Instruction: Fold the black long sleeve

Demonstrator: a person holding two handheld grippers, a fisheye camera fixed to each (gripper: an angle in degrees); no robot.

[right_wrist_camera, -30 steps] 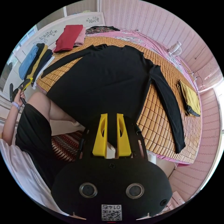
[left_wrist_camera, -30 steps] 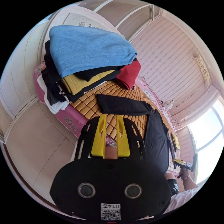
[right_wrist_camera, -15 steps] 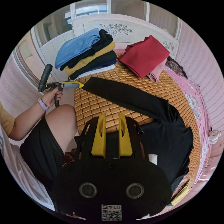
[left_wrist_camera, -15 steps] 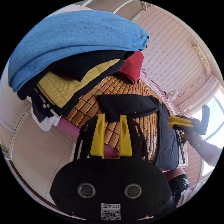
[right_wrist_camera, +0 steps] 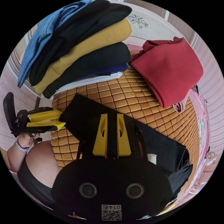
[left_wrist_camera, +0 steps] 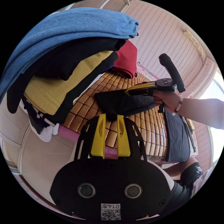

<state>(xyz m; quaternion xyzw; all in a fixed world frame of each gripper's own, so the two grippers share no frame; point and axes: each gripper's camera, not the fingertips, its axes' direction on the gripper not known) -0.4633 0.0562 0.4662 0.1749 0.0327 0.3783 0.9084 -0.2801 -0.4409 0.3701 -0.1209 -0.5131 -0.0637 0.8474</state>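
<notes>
Right gripper [right_wrist_camera: 112, 116], jaws parted, over the black sleeve [right_wrist_camera: 93, 116] on the mat [right_wrist_camera: 130, 98]; left gripper [right_wrist_camera: 59, 120] beside its cuff.

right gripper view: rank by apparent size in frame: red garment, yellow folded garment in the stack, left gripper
1. red garment, the largest patch.
2. yellow folded garment, a long band across the stack; not far behind the red, and only its folded edge shows.
3. left gripper, clearly smallest, at the view's left edge.

Apparent size only; fisheye and nearness skew it.
</notes>
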